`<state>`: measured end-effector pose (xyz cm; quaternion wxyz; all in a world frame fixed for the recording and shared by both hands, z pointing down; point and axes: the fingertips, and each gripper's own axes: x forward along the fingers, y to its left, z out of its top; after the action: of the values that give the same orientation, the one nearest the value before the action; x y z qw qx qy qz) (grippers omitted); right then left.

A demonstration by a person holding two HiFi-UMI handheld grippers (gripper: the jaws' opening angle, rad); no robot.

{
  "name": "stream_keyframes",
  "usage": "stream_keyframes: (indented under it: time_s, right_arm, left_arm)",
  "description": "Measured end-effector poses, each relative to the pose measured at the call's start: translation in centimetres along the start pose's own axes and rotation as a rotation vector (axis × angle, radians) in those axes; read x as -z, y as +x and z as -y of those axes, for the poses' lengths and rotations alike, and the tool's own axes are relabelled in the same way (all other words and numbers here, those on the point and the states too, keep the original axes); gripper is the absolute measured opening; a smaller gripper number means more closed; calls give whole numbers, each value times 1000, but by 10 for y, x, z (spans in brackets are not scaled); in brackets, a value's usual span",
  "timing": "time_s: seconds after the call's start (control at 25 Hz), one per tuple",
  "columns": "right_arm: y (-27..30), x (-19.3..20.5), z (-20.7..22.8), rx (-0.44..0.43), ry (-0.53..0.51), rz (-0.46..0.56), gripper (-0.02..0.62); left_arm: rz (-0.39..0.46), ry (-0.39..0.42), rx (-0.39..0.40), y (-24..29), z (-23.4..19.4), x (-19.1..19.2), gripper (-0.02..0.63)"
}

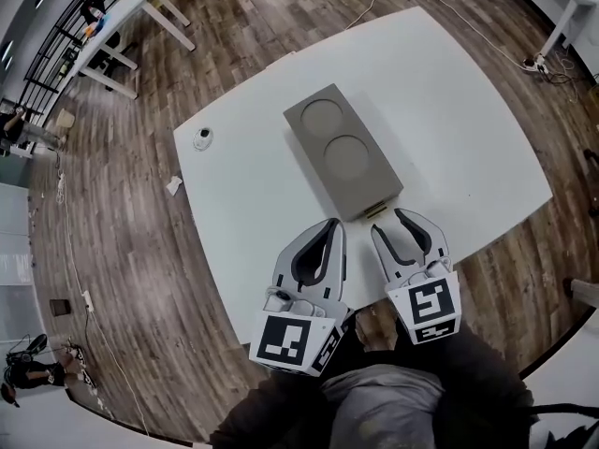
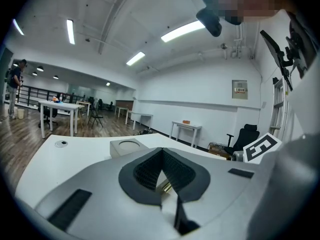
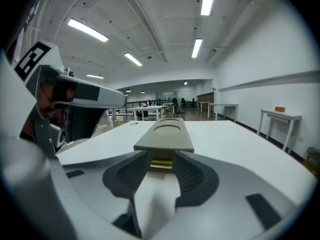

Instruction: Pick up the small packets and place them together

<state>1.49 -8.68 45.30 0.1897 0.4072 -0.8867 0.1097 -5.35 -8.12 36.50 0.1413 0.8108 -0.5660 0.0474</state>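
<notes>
A grey box (image 1: 343, 150) with two round recesses lies in the middle of the white table (image 1: 468, 138). One small yellow packet (image 1: 374, 212) sits on the table against the box's near end. My right gripper (image 1: 392, 220) stands open just in front of it. In the right gripper view the packet (image 3: 161, 164) shows beyond the parted tips of the right gripper (image 3: 161, 156), under the box's edge (image 3: 165, 136), and no pad touches it. My left gripper (image 1: 334, 224) is beside it on the left, its tips meeting and nothing held. In the left gripper view a gold bit (image 2: 165, 186) shows through the loop of the left gripper (image 2: 161, 151).
A small round disc (image 1: 203, 138) lies near the table's far left corner. The table's near edge runs just under both grippers. A scrap of paper (image 1: 174, 185) lies on the wooden floor to the left. Other tables (image 2: 60, 106) and a person (image 2: 14, 86) stand far off.
</notes>
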Motion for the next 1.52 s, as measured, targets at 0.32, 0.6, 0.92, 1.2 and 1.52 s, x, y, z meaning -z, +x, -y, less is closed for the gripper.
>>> stream_keyframes:
  time_s: [0.32, 0.6, 0.92, 1.2, 1.52]
  right_arm:
    - [24, 9, 1, 26, 42, -57, 158]
    - [31, 12, 0, 73, 48, -90, 163]
    - [35, 10, 3, 133, 23, -98, 163]
    - [34, 10, 5, 141, -1, -99, 163]
    - [29, 12, -12, 113, -18, -66, 32]
  left_arm:
    - [-23, -18, 12, 10, -24, 7, 3]
    - [-42, -20, 38, 13, -29, 7, 3]
    - [-48, -12, 55, 16, -34, 5, 3]
    - [-58, -4, 69, 17, -30, 4, 3]
    - [-59, 11, 62, 11, -22, 6, 3]
